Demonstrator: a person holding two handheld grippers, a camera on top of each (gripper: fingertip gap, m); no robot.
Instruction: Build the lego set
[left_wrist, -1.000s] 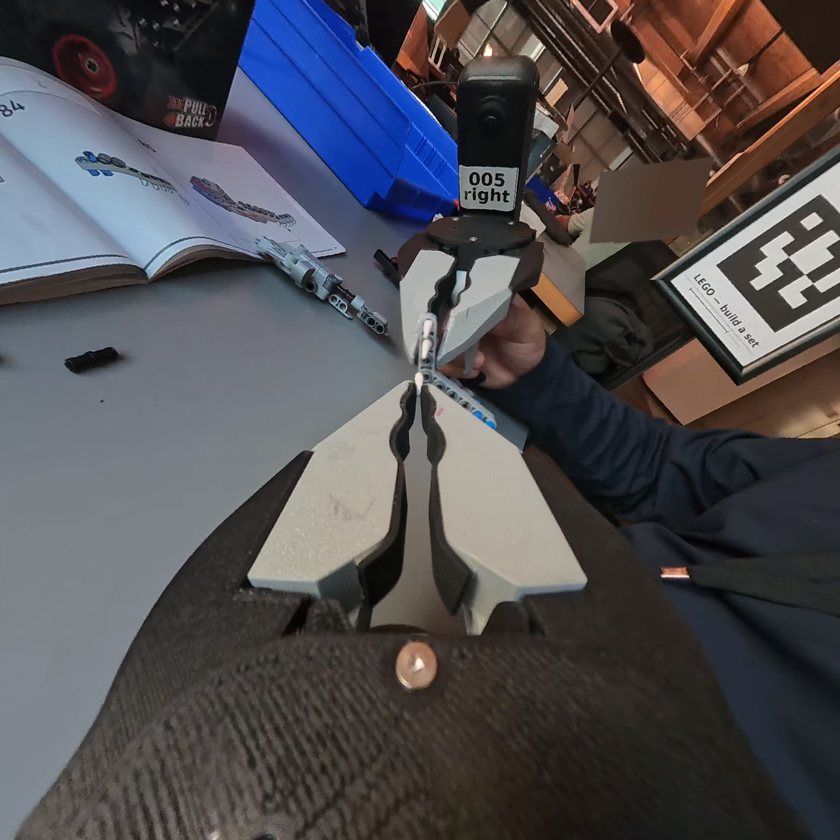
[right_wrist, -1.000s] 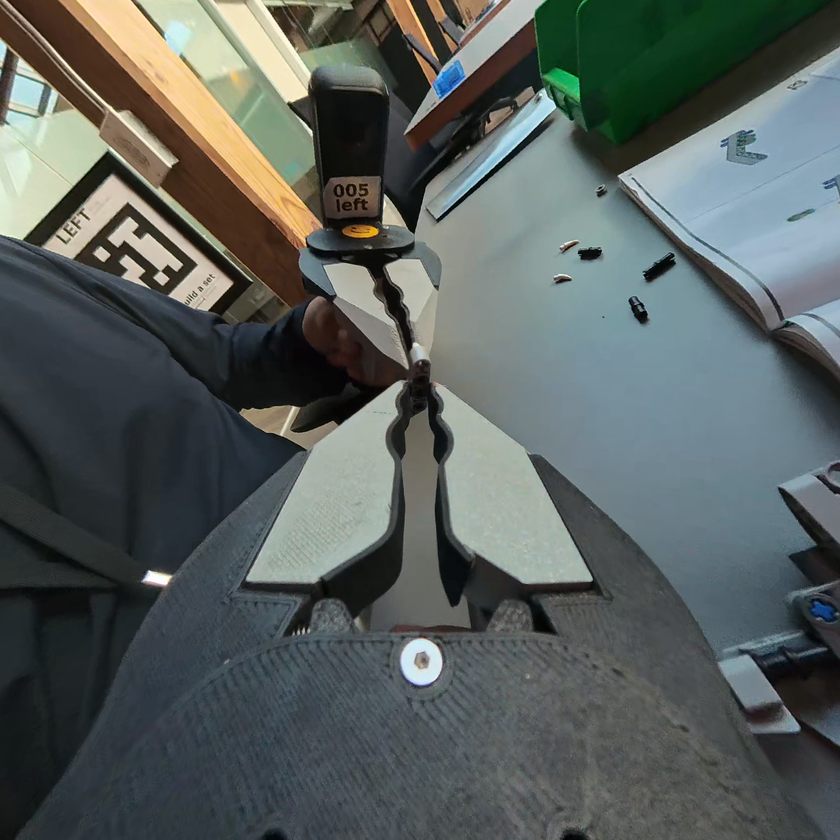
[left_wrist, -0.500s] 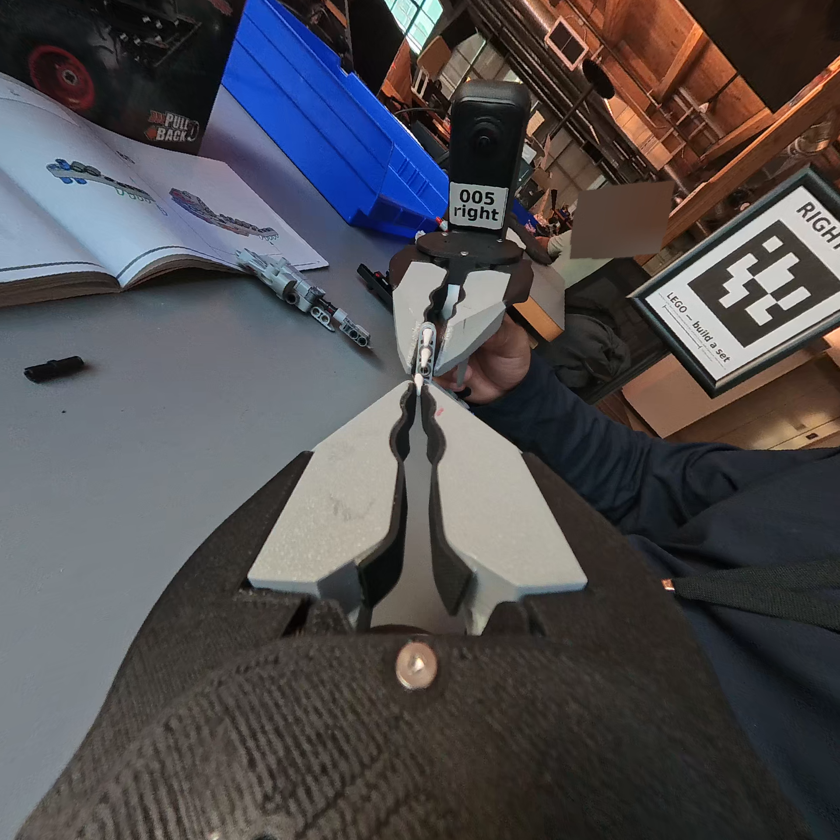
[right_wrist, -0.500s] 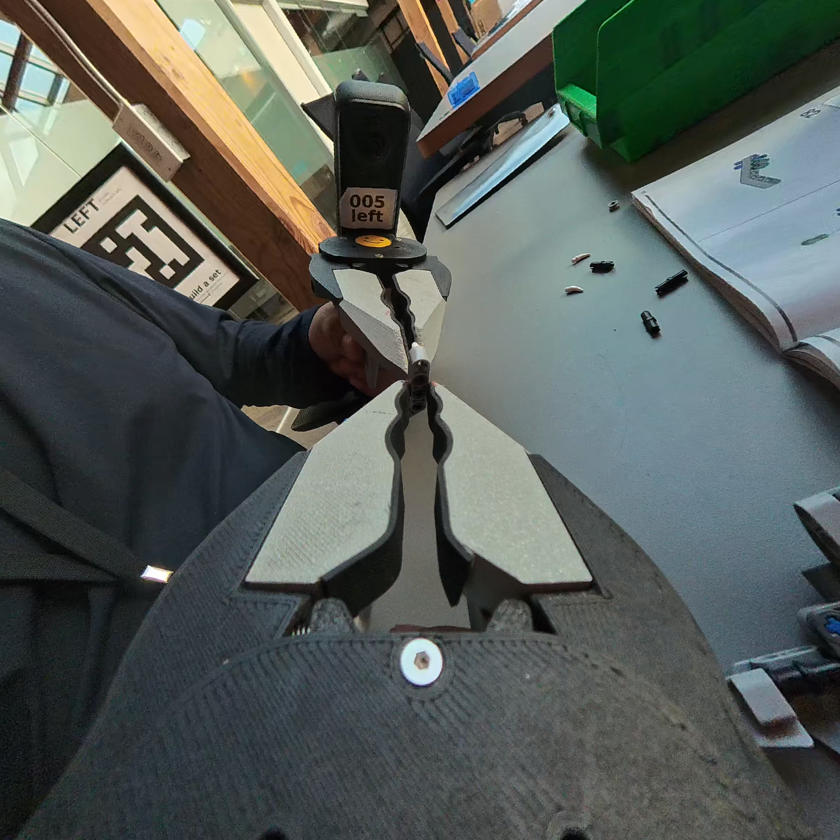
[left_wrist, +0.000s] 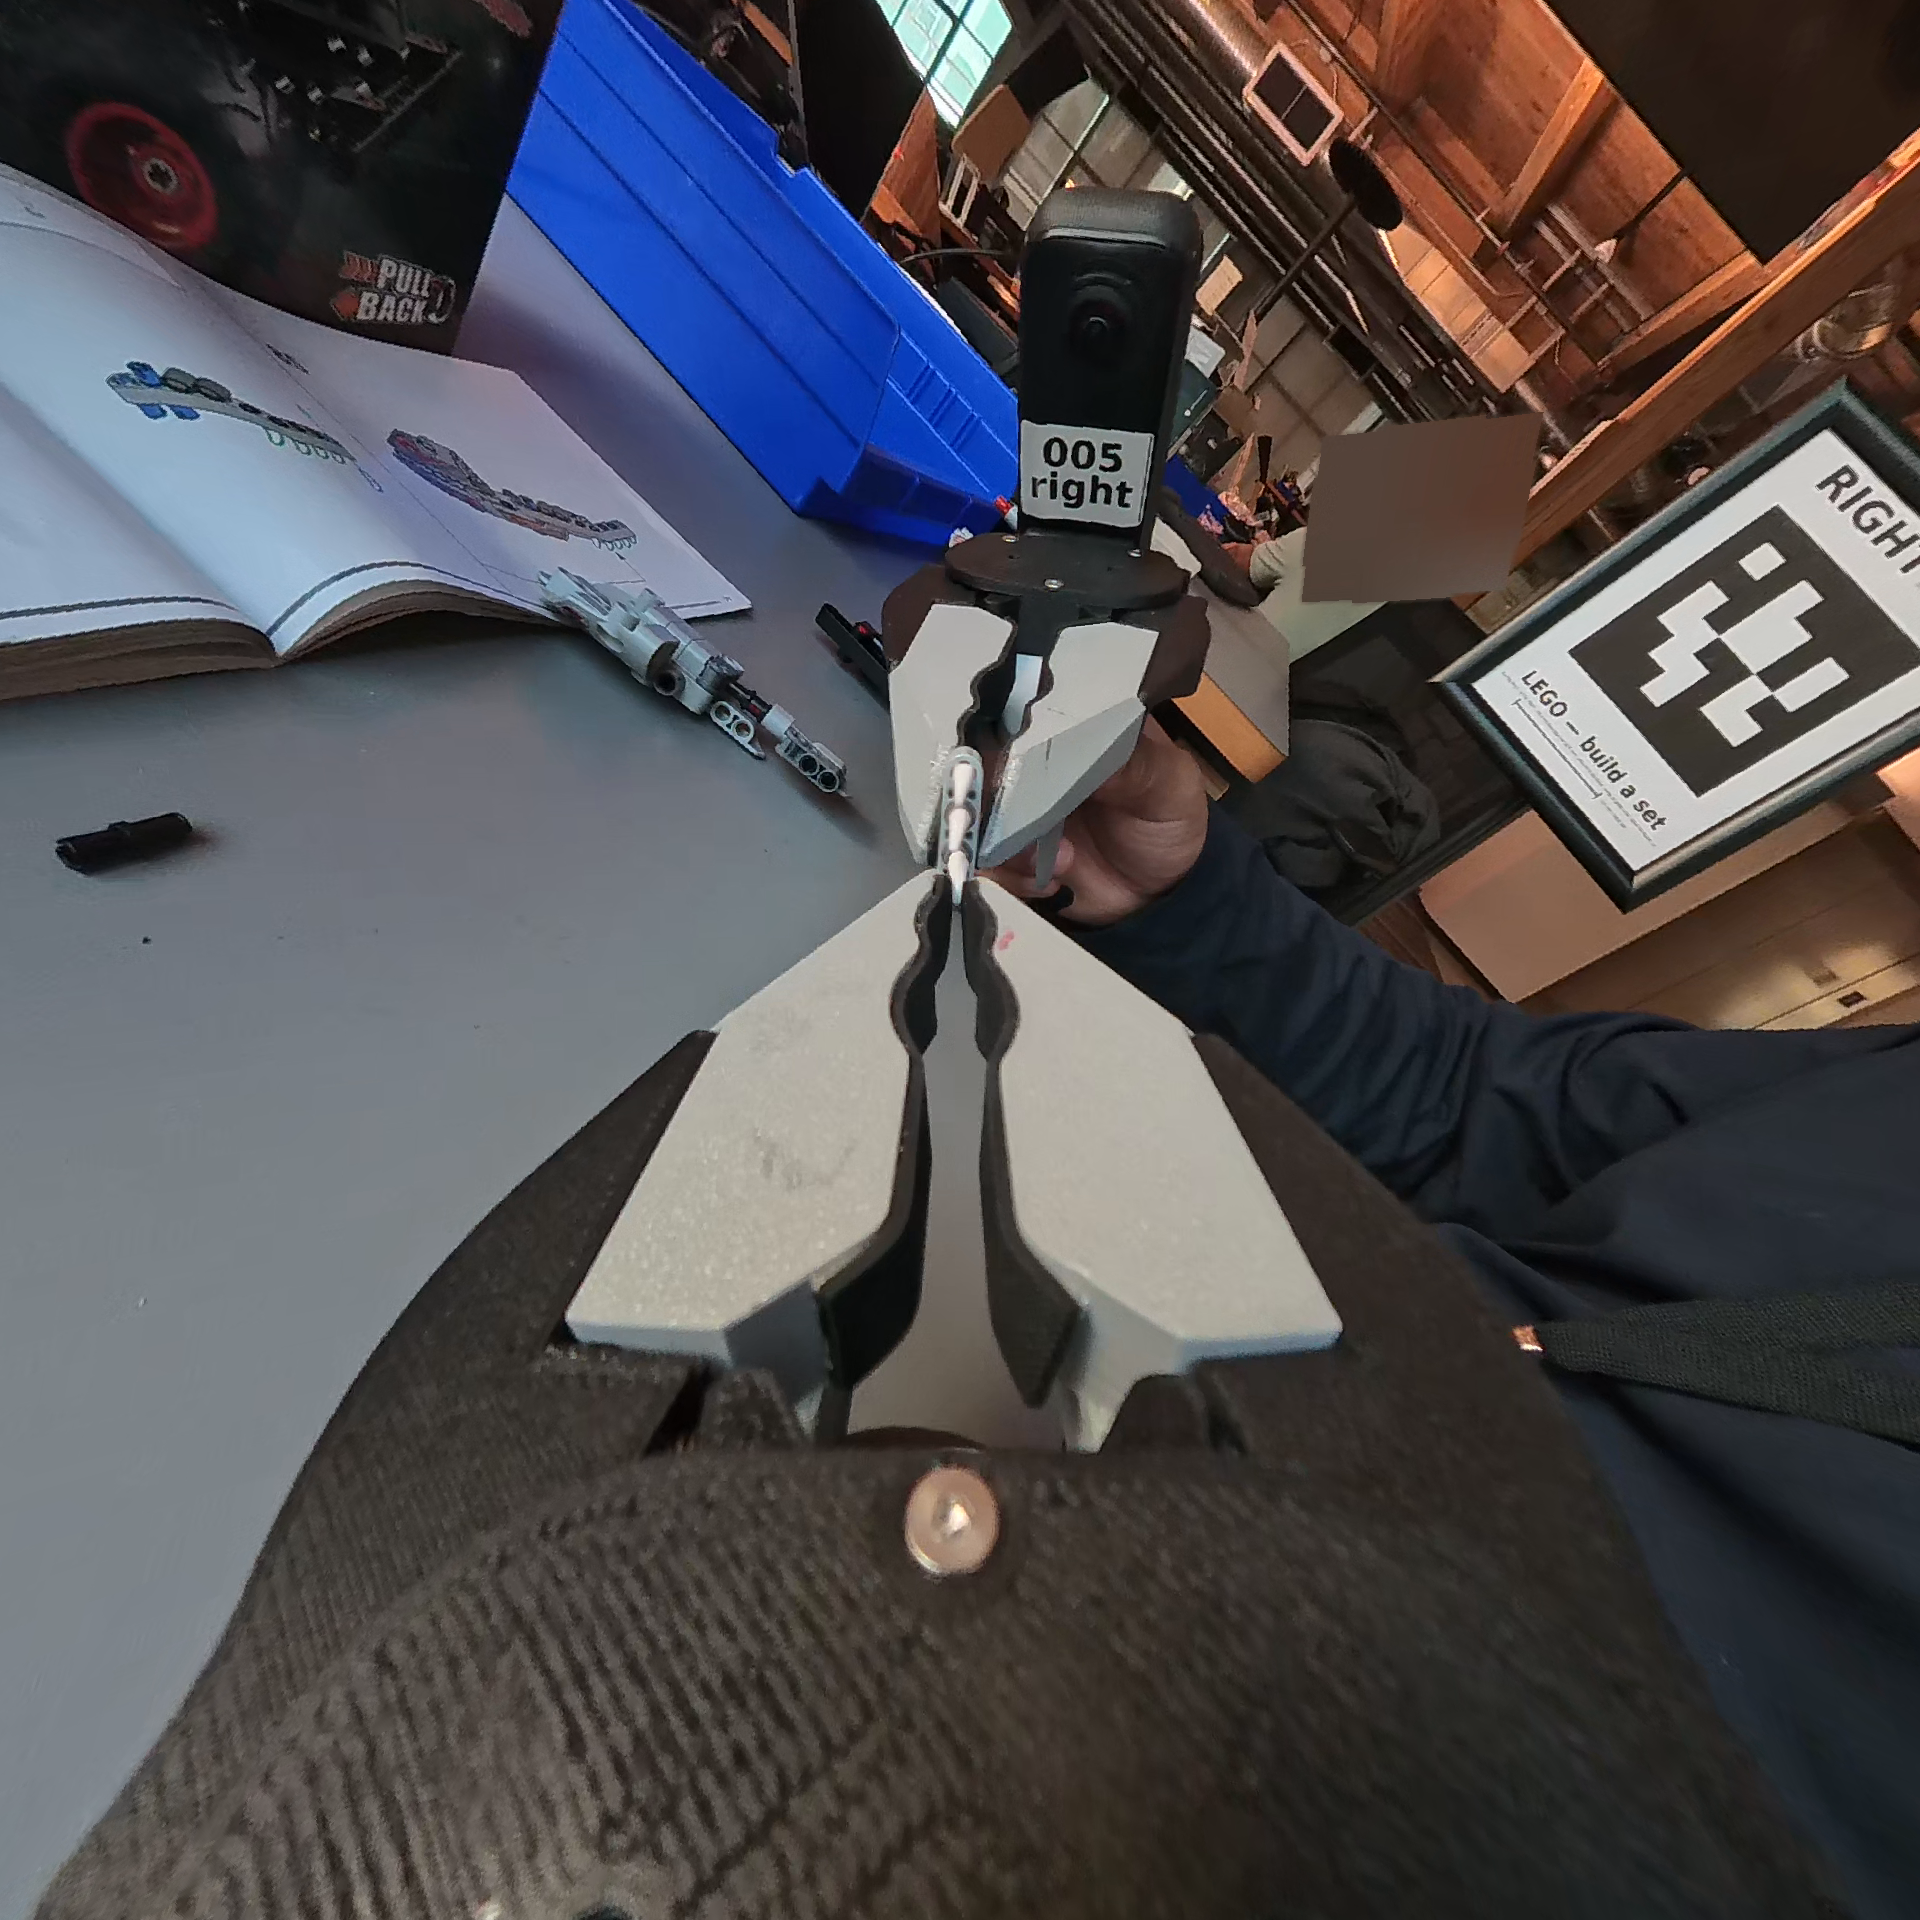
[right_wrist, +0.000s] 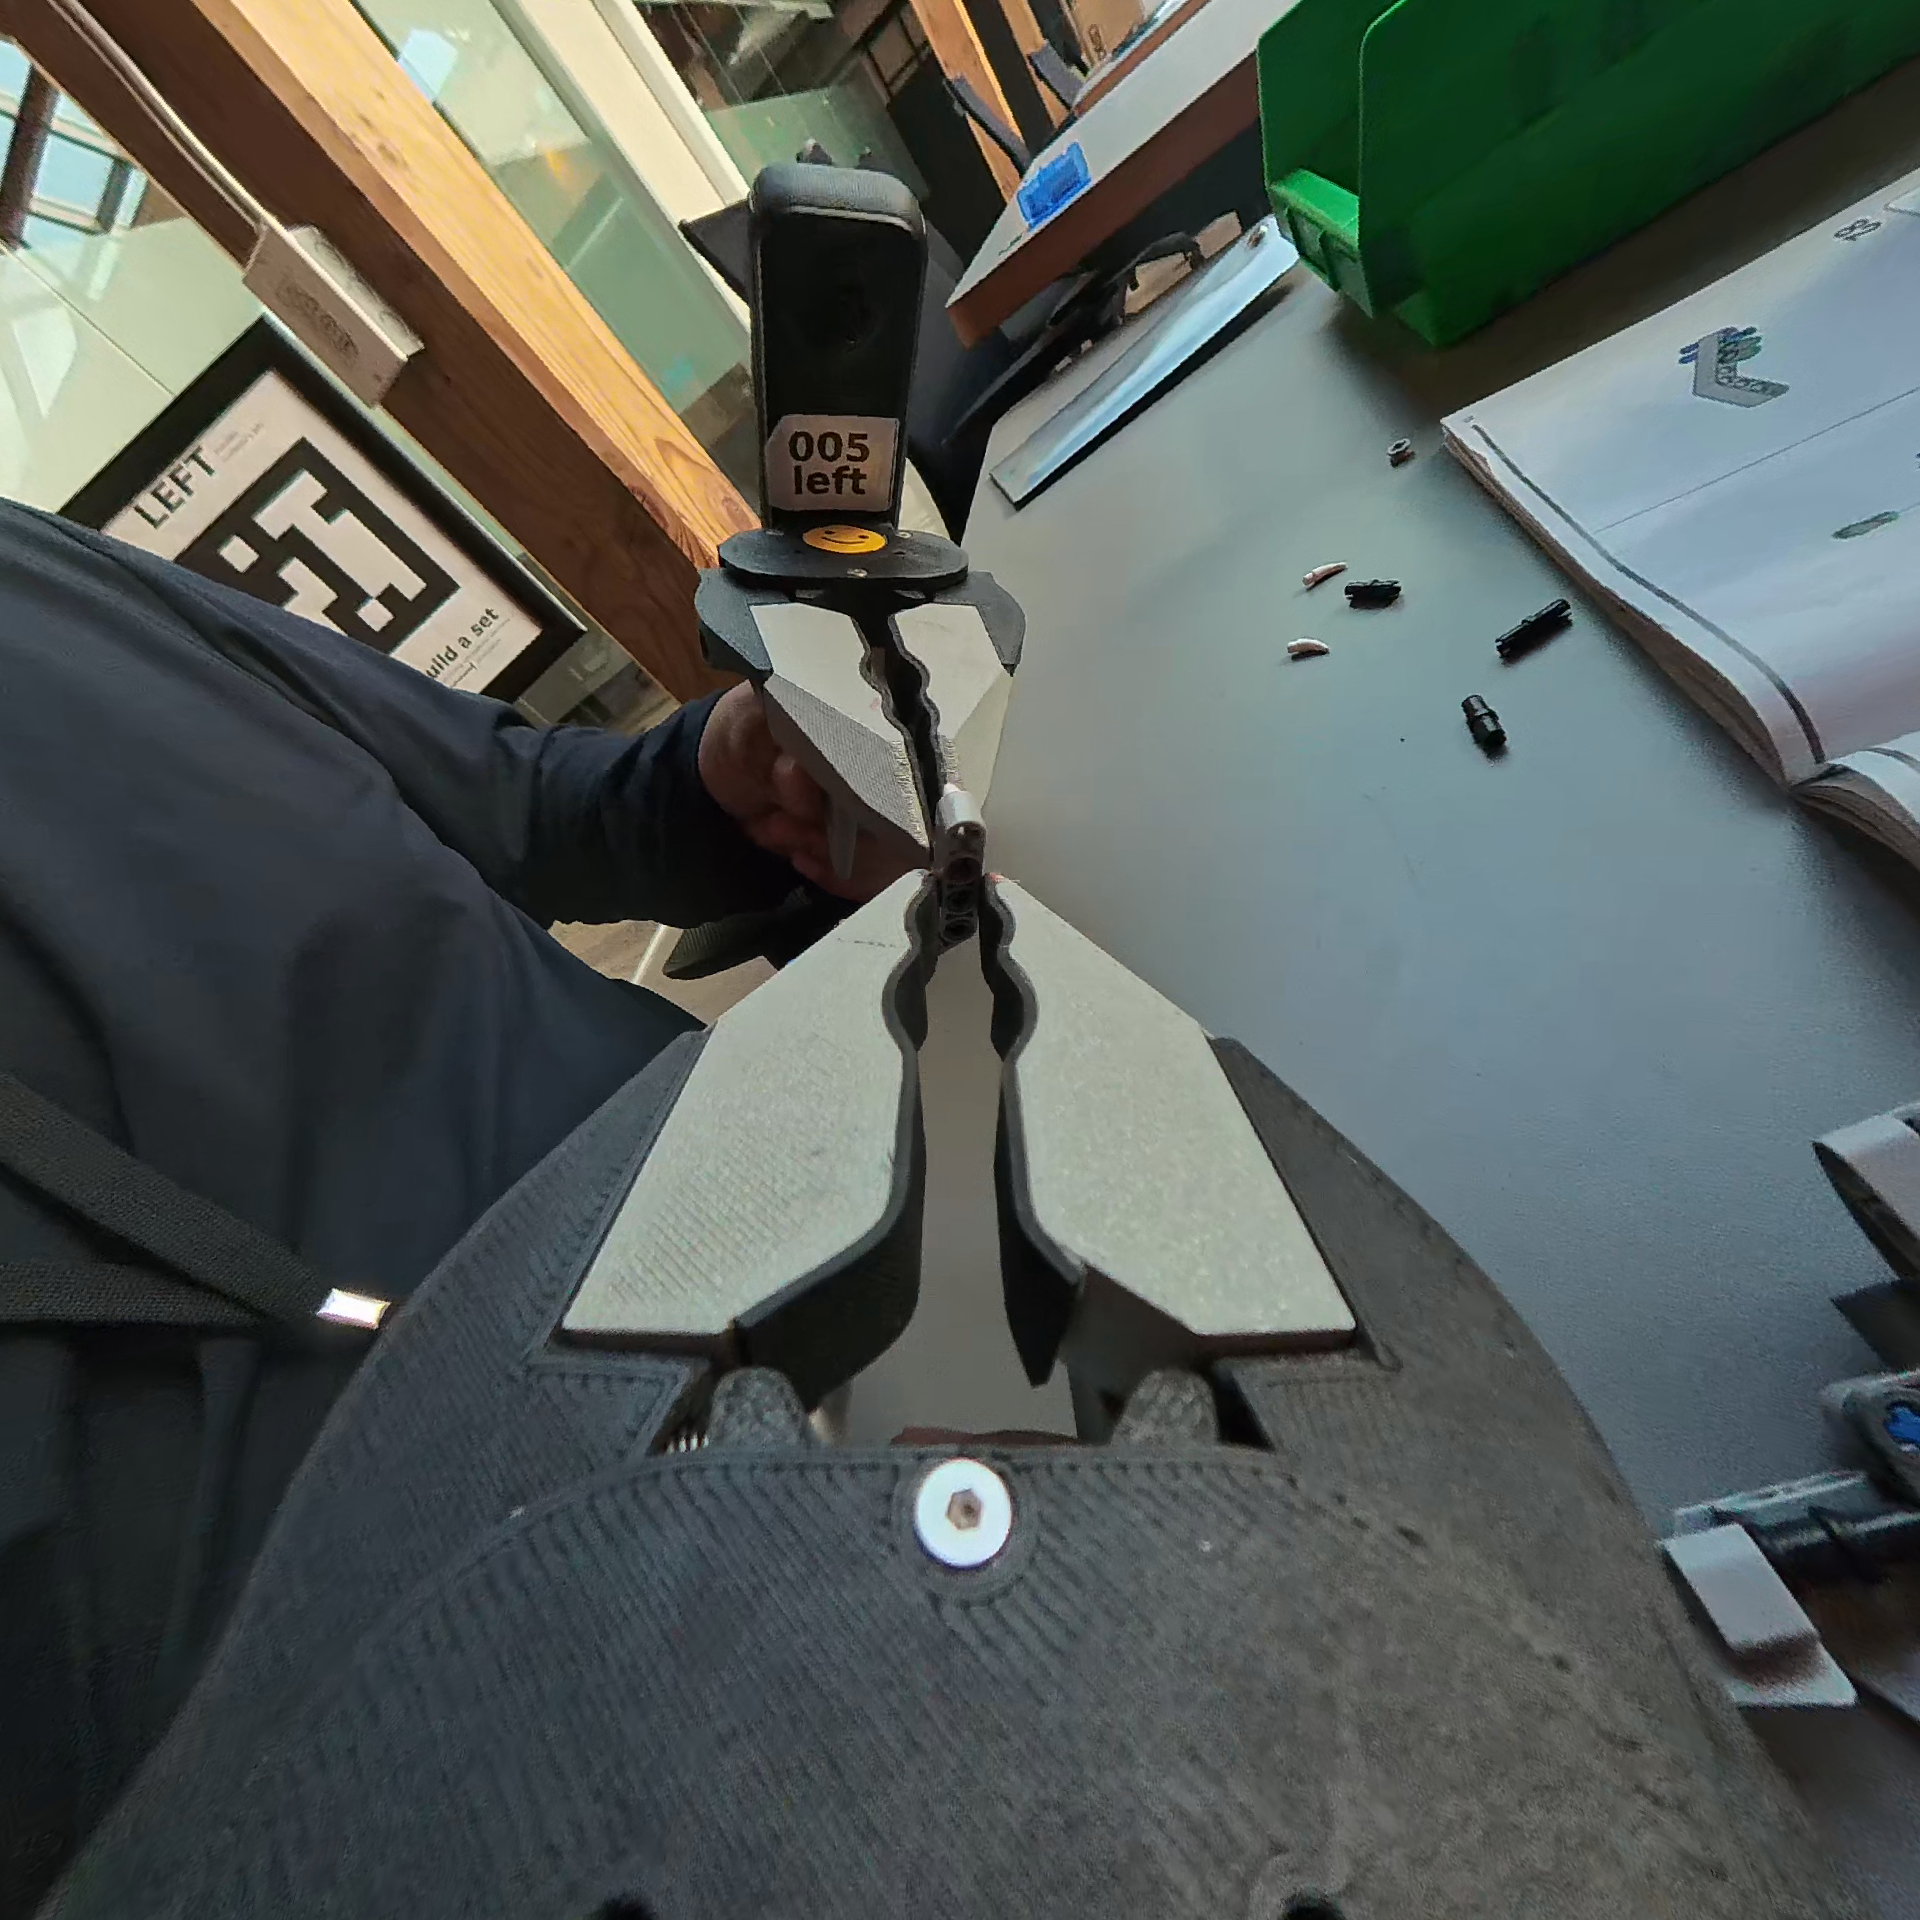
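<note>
My right gripper (right_wrist: 956, 906) is shut on a short dark grey lego beam (right_wrist: 958, 883) with holes, held in the air above the grey table (right_wrist: 1351, 1039). A small white piece (right_wrist: 961, 812) sticks out of the beam's far end. My left gripper (left_wrist: 951, 899) faces it tip to tip and is shut on that white piece (left_wrist: 958, 831). In the left wrist view the right gripper (left_wrist: 954, 847) shows head-on, with the beam (left_wrist: 961, 795) between its fingers. In the right wrist view the left gripper (right_wrist: 940, 821) shows head-on.
An open instruction booklet (left_wrist: 260, 499) (right_wrist: 1714, 540) lies on the table, with a grey part-built assembly (left_wrist: 686, 675) beside it. Loose black pins (left_wrist: 120, 842) (right_wrist: 1532, 629) and small white pieces (right_wrist: 1309, 646) lie about. A blue bin (left_wrist: 748, 281), a green bin (right_wrist: 1558, 156) and a black box (left_wrist: 239, 135) stand at the back. Left and right tips are no more than a few centimetres apart.
Both grippers stay tip to tip on the same parts. They have shifted and tilted a little together, so the booklet and table parts drift in both views.
</note>
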